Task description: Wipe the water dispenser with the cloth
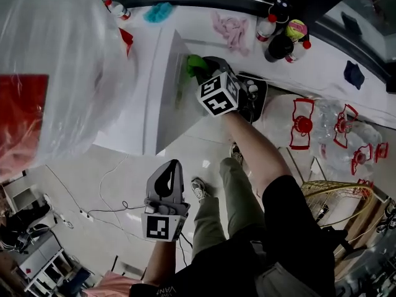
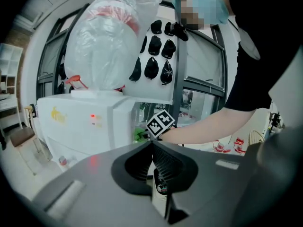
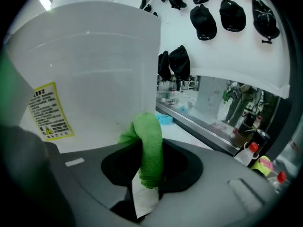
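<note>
The white water dispenser [image 1: 162,98] stands in the middle of the head view, a large plastic-wrapped water bottle [image 1: 55,67] on top of it. My right gripper [image 1: 202,68] is shut on a green cloth [image 1: 195,63] and holds it against the dispenser's side panel. In the right gripper view the cloth [image 3: 148,148] is folded between the jaws, with the white panel [image 3: 94,74] and a yellow warning label [image 3: 49,113] just ahead. My left gripper [image 1: 169,169] hangs lower, away from the dispenser, shut and empty; its view shows the dispenser front [image 2: 80,122].
A counter behind holds bottles [image 1: 281,33], a pink cloth [image 1: 232,30] and a teal cloth [image 1: 159,11]. Packs of bottles with red labels [image 1: 334,135] and a gold wire basket [image 1: 337,197] sit at the right. Cables [image 1: 105,197] lie on the floor. Black caps [image 3: 227,13] hang on the wall.
</note>
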`<state>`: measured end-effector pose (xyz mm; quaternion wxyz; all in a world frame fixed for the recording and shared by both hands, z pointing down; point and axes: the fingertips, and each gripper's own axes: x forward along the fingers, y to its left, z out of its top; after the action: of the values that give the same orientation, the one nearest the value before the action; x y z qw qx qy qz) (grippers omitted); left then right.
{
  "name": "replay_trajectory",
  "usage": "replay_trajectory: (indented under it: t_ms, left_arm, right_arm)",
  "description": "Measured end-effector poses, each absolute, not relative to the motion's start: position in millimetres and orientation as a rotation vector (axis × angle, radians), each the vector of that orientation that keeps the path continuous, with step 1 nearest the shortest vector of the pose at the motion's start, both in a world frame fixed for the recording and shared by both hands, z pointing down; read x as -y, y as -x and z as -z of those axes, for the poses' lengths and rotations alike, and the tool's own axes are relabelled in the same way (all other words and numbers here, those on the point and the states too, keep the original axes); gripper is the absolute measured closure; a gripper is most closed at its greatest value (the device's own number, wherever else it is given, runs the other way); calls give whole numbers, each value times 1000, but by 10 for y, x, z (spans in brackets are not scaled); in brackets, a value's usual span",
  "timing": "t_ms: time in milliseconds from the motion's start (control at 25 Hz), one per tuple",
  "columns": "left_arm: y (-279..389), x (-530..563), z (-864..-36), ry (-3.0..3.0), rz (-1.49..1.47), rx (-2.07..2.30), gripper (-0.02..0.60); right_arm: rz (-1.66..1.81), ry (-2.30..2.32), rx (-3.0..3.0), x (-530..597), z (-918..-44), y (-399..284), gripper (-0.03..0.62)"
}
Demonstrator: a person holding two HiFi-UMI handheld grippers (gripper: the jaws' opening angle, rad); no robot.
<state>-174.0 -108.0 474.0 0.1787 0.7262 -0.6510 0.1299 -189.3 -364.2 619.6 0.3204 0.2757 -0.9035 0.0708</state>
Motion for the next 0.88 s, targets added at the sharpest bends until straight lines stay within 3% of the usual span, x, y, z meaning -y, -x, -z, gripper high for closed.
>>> replay_trajectory:
  t_ms: [400, 880]
  left_arm:
    - [1797, 940, -4724, -2117, -402, 1793, 579]
    - [1751, 647, -4741, -2249, -414, 1688, 578]
  right_arm:
    - [-188, -864, 2360, 3765, -6167, 1740, 485]
    - [-334, -867, 2387, 1944, -6404, 1317, 485]
